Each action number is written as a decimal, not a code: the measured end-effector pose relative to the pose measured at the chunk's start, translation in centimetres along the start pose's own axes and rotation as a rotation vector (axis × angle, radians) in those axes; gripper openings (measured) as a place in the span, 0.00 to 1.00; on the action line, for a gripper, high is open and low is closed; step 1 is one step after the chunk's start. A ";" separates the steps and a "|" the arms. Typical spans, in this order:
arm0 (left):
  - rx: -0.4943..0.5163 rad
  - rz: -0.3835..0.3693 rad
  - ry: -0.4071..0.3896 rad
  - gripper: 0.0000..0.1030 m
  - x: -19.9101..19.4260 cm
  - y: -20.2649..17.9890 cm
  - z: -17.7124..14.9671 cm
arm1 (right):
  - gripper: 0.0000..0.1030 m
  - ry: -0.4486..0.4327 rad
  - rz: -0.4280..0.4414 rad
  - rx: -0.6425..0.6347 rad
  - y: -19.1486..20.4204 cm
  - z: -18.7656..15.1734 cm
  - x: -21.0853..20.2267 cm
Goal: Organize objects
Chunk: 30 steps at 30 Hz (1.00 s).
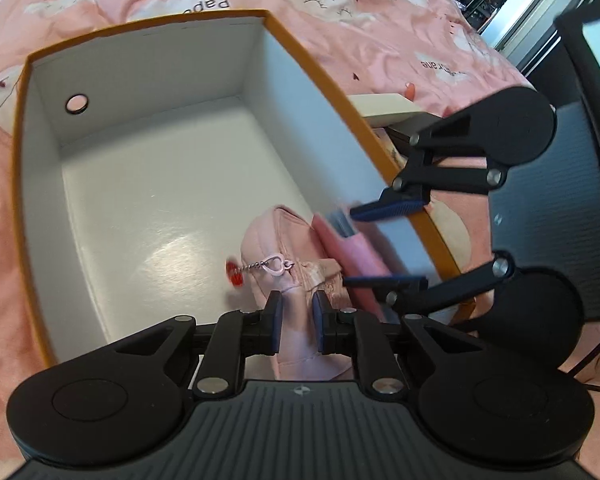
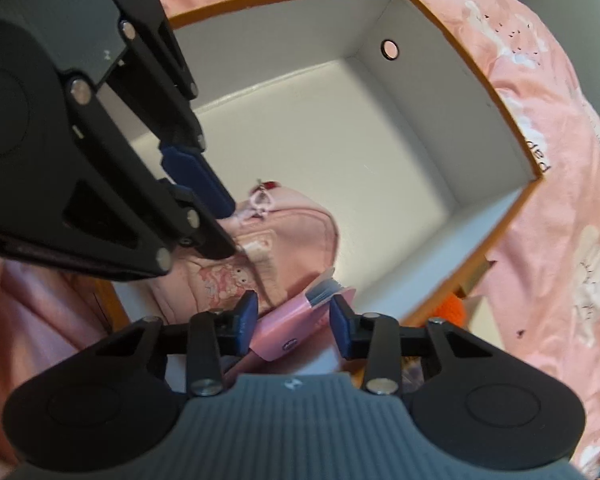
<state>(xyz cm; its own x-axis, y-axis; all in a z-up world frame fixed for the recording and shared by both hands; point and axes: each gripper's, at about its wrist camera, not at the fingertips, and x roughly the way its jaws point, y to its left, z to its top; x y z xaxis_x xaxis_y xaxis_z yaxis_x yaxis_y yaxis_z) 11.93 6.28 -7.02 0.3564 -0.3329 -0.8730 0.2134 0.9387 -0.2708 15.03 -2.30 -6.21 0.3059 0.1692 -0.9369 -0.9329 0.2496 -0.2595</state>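
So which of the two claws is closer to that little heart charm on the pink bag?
Left. The left gripper pinches the pink bag just below the heart charm; the right gripper sits farther along, around the pink card holder.

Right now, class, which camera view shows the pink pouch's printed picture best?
The right wrist view: the pouch faces the camera, its cartoon print in sight. The left wrist view shows only the pouch's zipper end and charm; its print is hidden.

Pink pouch [image 2: 296, 236] and card packet [image 2: 296, 326] (pink) in box [image 2: 496, 92].
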 end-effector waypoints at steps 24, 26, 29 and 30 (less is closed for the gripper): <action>-0.259 -0.224 0.002 0.17 3.0 0.2 2.7 | 0.27 -0.108 0.313 0.471 -3.7 -4.1 -2.9; -0.254 -0.210 0.000 0.16 2.9 0.0 2.6 | 0.28 -0.096 0.301 0.529 -3.3 -4.2 -2.4; -0.252 -0.199 0.001 0.15 2.7 0.1 2.2 | 0.19 -0.093 0.278 0.565 -3.6 -4.0 -1.5; -0.249 -0.196 -0.003 0.15 2.6 0.1 2.2 | 0.16 -0.086 0.269 0.567 -3.4 -3.8 -1.4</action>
<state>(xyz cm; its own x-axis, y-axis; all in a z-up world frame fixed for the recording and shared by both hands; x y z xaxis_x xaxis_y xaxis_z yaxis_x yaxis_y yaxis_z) 14.84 5.27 -8.41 0.3329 -0.5098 -0.7932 0.0493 0.8495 -0.5253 17.06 -7.05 -4.92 0.1108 0.3666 -0.9238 -0.7409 0.6500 0.1691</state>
